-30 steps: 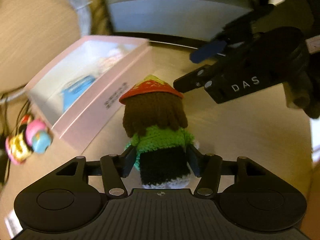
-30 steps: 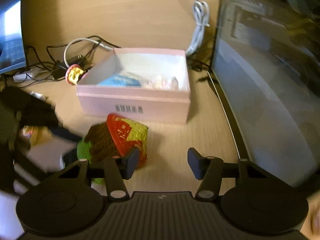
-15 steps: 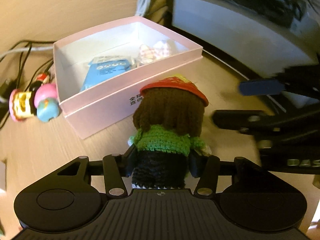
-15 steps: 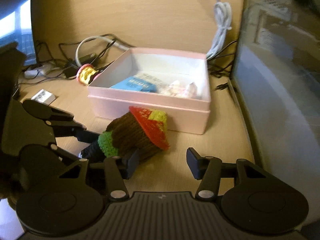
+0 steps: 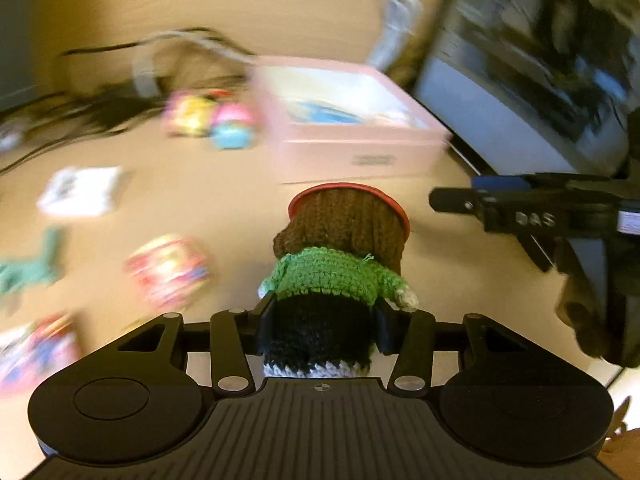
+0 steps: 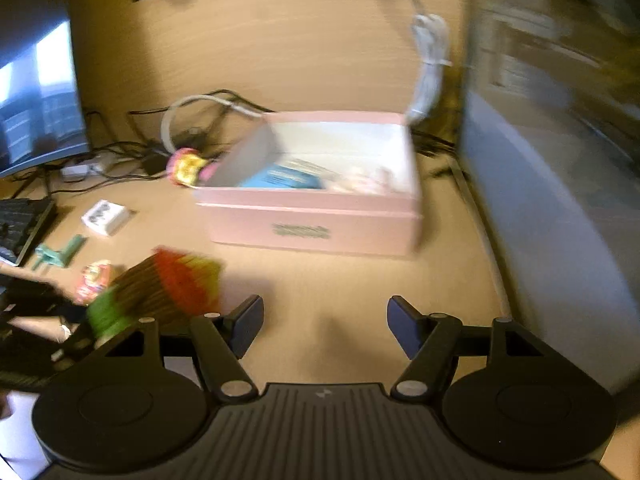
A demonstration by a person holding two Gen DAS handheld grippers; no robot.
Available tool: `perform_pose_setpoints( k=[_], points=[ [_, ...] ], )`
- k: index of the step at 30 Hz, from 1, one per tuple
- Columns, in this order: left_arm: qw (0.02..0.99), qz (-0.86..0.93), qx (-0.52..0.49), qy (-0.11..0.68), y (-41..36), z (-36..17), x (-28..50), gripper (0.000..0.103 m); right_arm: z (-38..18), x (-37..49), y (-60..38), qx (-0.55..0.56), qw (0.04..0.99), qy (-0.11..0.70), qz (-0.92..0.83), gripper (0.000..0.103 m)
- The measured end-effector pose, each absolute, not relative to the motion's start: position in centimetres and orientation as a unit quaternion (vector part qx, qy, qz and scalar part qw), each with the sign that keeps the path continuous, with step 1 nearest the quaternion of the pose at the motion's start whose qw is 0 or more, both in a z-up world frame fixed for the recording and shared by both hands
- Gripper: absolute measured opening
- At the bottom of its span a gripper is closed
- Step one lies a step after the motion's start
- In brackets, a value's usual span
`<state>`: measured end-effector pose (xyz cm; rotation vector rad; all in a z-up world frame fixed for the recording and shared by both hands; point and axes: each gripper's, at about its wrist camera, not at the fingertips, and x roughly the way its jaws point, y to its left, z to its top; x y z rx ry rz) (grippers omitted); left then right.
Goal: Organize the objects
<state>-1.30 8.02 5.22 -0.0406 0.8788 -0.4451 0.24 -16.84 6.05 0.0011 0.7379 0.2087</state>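
Note:
A crochet doll [image 5: 344,264] with brown hair, a red hat and a green top sits between the fingers of my left gripper [image 5: 324,322]. Its jaws are closing, and the pads press on the doll's black lower body. The doll [image 6: 160,292] appears blurred at the lower left of the right wrist view, lifted off the desk. An open pink box [image 5: 352,152] stands ahead of it, holding a blue packet and pale items. My right gripper [image 6: 326,322] faces the pink box [image 6: 308,220]; its jaws are opening with nothing between them.
A pink, yellow and blue toy [image 6: 188,166] lies left of the box among cables. A small white box [image 6: 106,216], a teal piece [image 6: 60,254] and a round colourful toy [image 6: 94,280] lie on the desk. A keyboard [image 6: 20,228] and monitor [image 6: 36,96] stand left, a dark case [image 6: 560,200] right.
My left gripper has swung left and back from the pink box with the doll, rolling as it went. The right gripper's jaws have spread wider.

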Motion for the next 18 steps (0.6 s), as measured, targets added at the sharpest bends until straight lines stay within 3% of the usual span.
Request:
perform_pose_setpoints(
  k=[9,18],
  points=[
    [0.921,-0.089,-0.096,0.366,18.9,8.7,-4.7,0.051,7.2,10.2,-1.7,-0.133,0.924,0.309,0.185,0.069],
    [0.929,-0.004,-0.138,0.344,26.1,9.7,-8.8,0.051,1.0,19.6,7.0,-0.303,0.884,0.339,0.112,0.069]
  ],
)
